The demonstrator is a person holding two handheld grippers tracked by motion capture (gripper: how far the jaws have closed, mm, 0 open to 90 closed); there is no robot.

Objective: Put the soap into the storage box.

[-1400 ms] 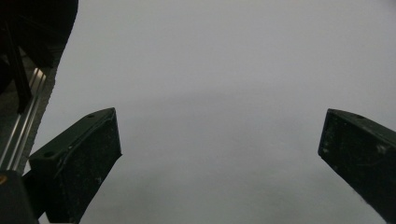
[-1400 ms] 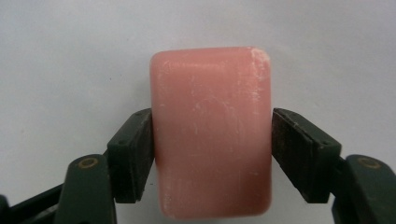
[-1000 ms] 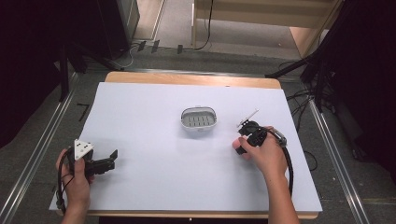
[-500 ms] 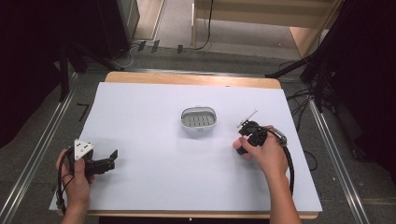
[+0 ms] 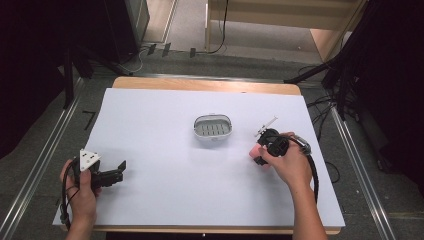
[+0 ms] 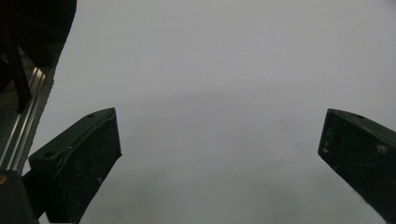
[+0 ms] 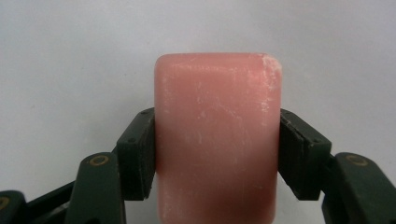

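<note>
While the right tool [image 7: 217, 154] clamps pink soap [image 7: 217, 135], white paper [image 5: 150, 130] covers the wooden table [image 5: 200, 84]

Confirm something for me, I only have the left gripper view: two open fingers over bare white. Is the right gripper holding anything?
Observer: Yes. The right gripper is shut on a pink soap bar, pads on both its sides.
Operator: Anything it might go into?
Observer: A grey soap dish sits mid-table, to the left of that gripper in the high view.
Operator: Dish occupied?
Observer: No, its slotted floor is bare.
</note>
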